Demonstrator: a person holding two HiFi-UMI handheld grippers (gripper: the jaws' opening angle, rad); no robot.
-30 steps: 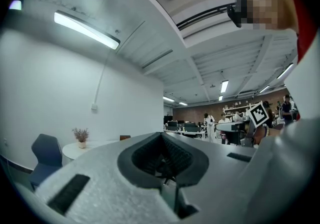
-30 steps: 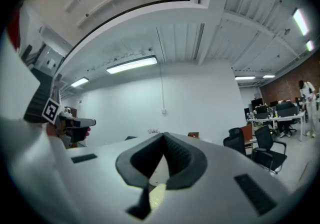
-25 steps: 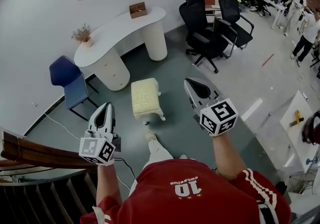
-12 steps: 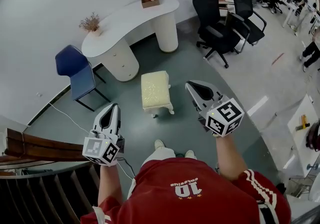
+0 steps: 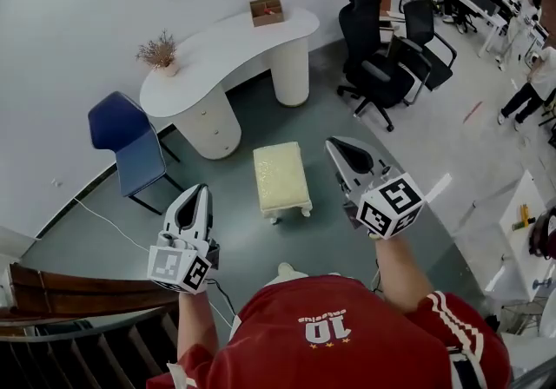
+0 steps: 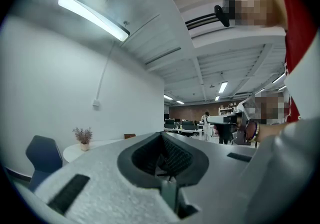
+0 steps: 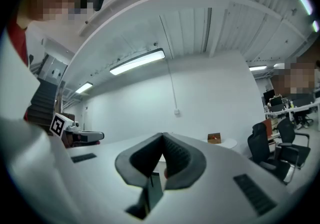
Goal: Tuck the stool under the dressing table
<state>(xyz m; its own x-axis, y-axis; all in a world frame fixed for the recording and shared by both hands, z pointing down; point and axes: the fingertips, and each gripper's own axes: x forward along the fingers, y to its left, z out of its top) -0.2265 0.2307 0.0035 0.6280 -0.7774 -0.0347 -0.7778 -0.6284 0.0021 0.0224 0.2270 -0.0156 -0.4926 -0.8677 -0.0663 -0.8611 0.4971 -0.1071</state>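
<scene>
A cream upholstered stool (image 5: 281, 178) with white legs stands on the grey floor, a short way out from the white curved dressing table (image 5: 228, 50) against the wall. My left gripper (image 5: 196, 194) is held level to the stool's left, shut and empty. To the stool's right my right gripper (image 5: 337, 146) is shut too, with nothing in it. Neither touches the stool. In the left gripper view the left gripper (image 6: 162, 135) points over the table (image 6: 90, 147). The right gripper (image 7: 162, 136) in its own view points toward the wall and the table (image 7: 227, 142).
A blue chair (image 5: 127, 141) stands left of the table. Black office chairs (image 5: 380, 53) are grouped to its right. On the table are a dried plant pot (image 5: 160, 55) and a small wooden box (image 5: 267, 10). A wooden stair rail (image 5: 78, 292) runs at lower left. A cable (image 5: 109, 224) lies on the floor.
Both grippers, still shut, have advanced with the person toward the stool and table. The stool sits lower and more central in the head view, between the two grippers.
</scene>
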